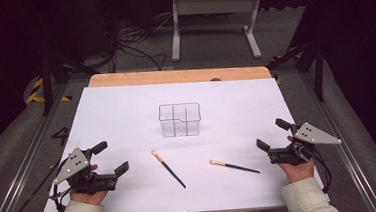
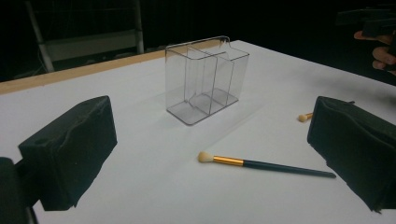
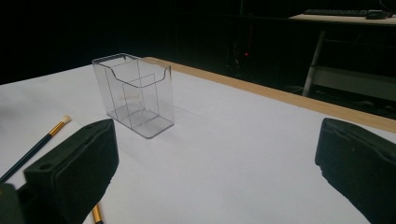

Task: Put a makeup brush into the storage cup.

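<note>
A clear plastic organizer (image 1: 179, 120) with compartments stands upright mid-table, also seen ahead in the left gripper view (image 2: 205, 79) and the right gripper view (image 3: 135, 95). Two black-handled makeup brushes with gold ferrules lie flat in front of it: one left of centre (image 1: 168, 168) (image 2: 266, 164), one right of centre (image 1: 234, 166). My left gripper (image 1: 112, 158) (image 2: 212, 126) rests open at the front left, nothing between its jaws. My right gripper (image 1: 272, 134) (image 3: 215, 144) is open at the front right, apart from the brushes. A brush (image 3: 35, 147) lies left of its left jaw.
White paper (image 1: 126, 105) covers the table; a wooden edge (image 1: 174, 76) runs along the far side. Metal rails flank the table. A white table frame (image 1: 215, 19) and cables sit on the floor beyond. The other hand (image 2: 380, 51) appears at the far right in the left gripper view.
</note>
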### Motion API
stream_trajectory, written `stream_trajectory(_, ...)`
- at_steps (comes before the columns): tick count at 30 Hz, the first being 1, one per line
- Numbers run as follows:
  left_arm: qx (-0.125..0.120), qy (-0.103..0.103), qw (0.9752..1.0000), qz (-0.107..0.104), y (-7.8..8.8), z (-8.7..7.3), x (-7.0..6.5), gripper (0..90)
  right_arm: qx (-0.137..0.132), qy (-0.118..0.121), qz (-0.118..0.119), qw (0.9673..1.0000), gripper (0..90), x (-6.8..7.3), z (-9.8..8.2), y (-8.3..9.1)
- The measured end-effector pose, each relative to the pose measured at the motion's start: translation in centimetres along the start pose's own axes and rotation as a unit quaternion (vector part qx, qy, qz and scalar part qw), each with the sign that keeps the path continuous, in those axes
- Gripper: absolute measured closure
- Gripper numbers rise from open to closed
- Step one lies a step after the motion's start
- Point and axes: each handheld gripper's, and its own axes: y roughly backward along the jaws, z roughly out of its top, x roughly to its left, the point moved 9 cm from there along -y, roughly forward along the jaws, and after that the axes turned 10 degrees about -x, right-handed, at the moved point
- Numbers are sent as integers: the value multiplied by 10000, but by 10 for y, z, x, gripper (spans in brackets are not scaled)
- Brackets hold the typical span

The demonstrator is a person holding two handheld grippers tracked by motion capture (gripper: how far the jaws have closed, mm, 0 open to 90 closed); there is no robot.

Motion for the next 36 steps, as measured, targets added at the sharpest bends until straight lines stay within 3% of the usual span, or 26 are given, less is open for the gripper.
stream_trajectory(16,-13,132,9999,5,-5,7,-2,15,-2,3,-31,10000,0,0,1,3)
stream_trajectory(26,83,176,9997,-179,-23,13,-14,5,-13,-52,-77,10000,0,-2,0,9)
stream_trajectory(36,129,32,9993,-358,-40,20,-28,3,-28,-94,-72,9999,0,-2,-1,10)
